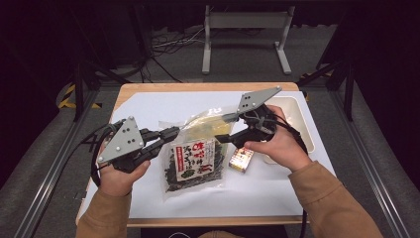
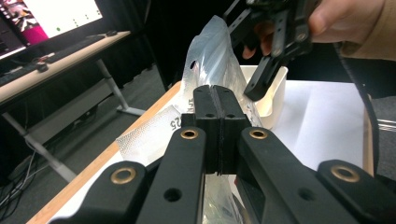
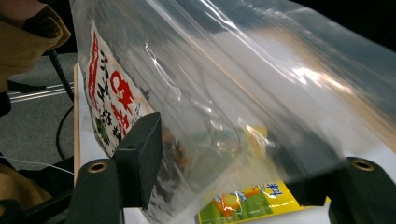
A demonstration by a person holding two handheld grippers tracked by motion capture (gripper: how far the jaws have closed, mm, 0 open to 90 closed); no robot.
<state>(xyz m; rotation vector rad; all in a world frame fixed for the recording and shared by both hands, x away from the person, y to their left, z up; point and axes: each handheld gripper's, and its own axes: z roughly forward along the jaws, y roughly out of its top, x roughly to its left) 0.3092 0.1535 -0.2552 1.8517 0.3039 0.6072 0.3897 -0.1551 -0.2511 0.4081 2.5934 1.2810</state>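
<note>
In the high view a clear plastic bag (image 1: 195,156) lies near the middle of the frame on the white sheet (image 1: 148,106) that covers the table. Its printed label with red characters and the dark dried contents fill the lower half, and the empty clear top slants toward the upper right.

The left gripper (image 1: 171,133) comes in from the lower left of that view and its tips meet the upper left edge of the bag. In the left gripper view its two black jaws are pressed flat together in the centre of the frame with the film of the bag (image 2: 212,56) pinched between them; the plastic rises above the tips and also hangs below them.

The right gripper (image 1: 229,128) sits right of centre in the high view, at the bag's clear top edge. In the right gripper view its jaws stand wide apart, one at the lower left and one at the lower right of the frame, and the bag (image 3: 224,93) stretches across the gap between them. The film passes in front of the right jaw; whether it touches either pad I cannot tell.

A small yellow packet (image 1: 241,159) lies just right of the bag, below the right hand (image 1: 277,144). A white tray (image 1: 303,124) stands at the right edge of the sheet.
</note>
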